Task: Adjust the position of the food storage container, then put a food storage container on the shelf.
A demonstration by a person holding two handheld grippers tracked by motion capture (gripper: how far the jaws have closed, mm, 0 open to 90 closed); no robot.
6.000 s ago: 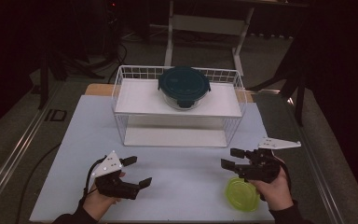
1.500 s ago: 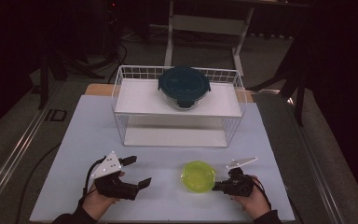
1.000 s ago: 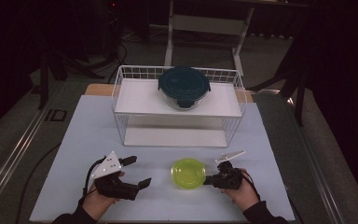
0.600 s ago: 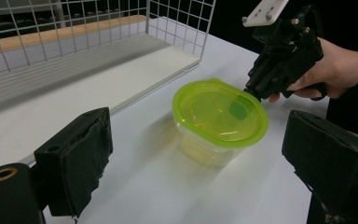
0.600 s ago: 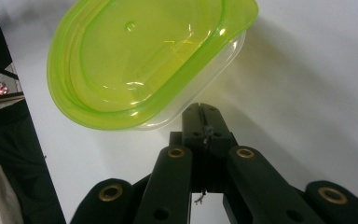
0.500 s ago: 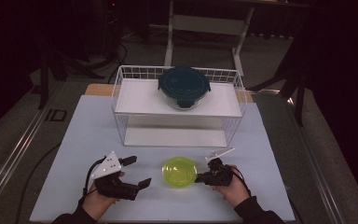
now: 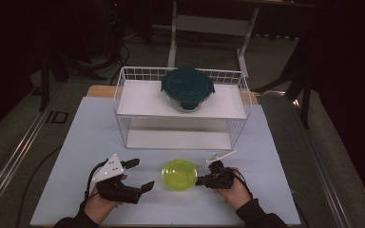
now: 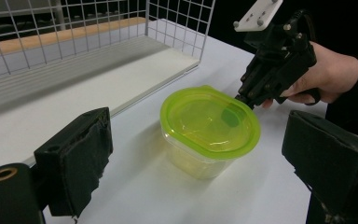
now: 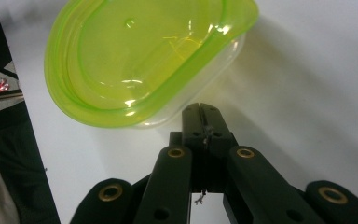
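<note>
A small clear container with a lime-green lid (image 7: 179, 174) sits upright on the white tabletop (image 7: 275, 147), near the front edge and in front of the white wire rack (image 7: 123, 102). The right tool (image 7: 200, 180) lies just to the container's right, jaws pressed together with nothing between them; in the right gripper view the closed tips (image 9: 200, 112) stand right at the container's side wall under the lid rim, though whether they actually touch it I cannot tell. The left gripper view shows the same closed tips (image 8: 242, 97) at the lid's far edge.

The left tool (image 7: 140, 175) rests on the tabletop to the container's left, near but apart from it. Its jaws stand wide open and hold nothing (the two black pads (image 8: 77, 158) frame the container in its own camera).

On the rack's upper shelf stands a round glass container with a dark teal lid (image 7: 187, 88), well apart from both hands.
</note>
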